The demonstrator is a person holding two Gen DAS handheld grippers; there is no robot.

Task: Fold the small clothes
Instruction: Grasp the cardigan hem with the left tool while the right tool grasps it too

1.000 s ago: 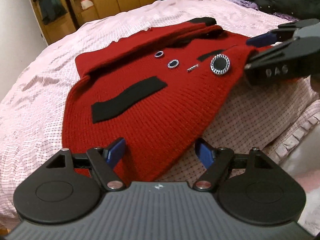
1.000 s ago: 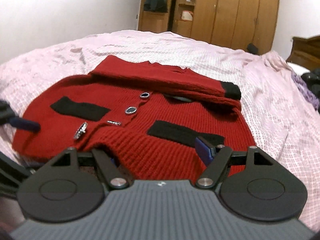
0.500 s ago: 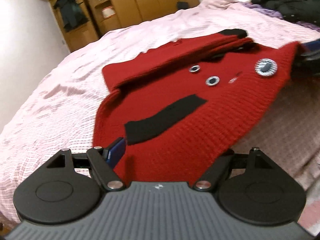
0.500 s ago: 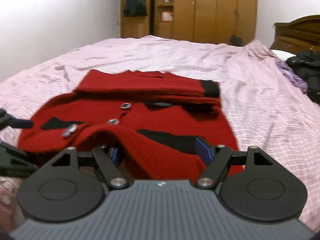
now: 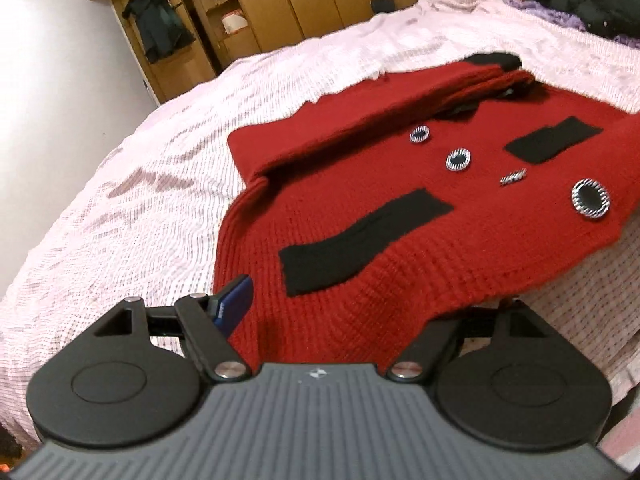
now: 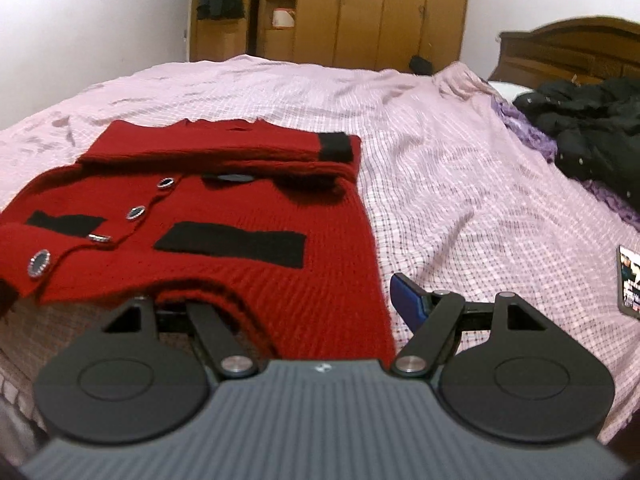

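A red knit cardigan (image 5: 360, 168) with black pocket strips and round buttons lies on the pink bedsheet (image 5: 160, 184), its sleeves folded across the far side. My left gripper (image 5: 368, 300) stands wide at the near hem. Its blue left pad (image 5: 234, 304) shows beside the knit, and the other finger is hidden under the raised hem. In the right wrist view the cardigan (image 6: 248, 204) drapes over the left finger of my right gripper (image 6: 280, 296). The blue right pad (image 6: 408, 300) is clear of the fabric. No pads press on the knit.
A black jacket (image 6: 592, 120) and purple cloth (image 6: 532, 136) lie at the bed's far right. A lit phone screen (image 6: 628, 280) rests on the sheet to the right. Wooden wardrobes (image 6: 360, 12) and a headboard (image 6: 568, 48) stand behind.
The cardigan's near hem has risen off the sheet over both grippers' inner fingers. Both views have swung, and the right gripper has left the left wrist view.
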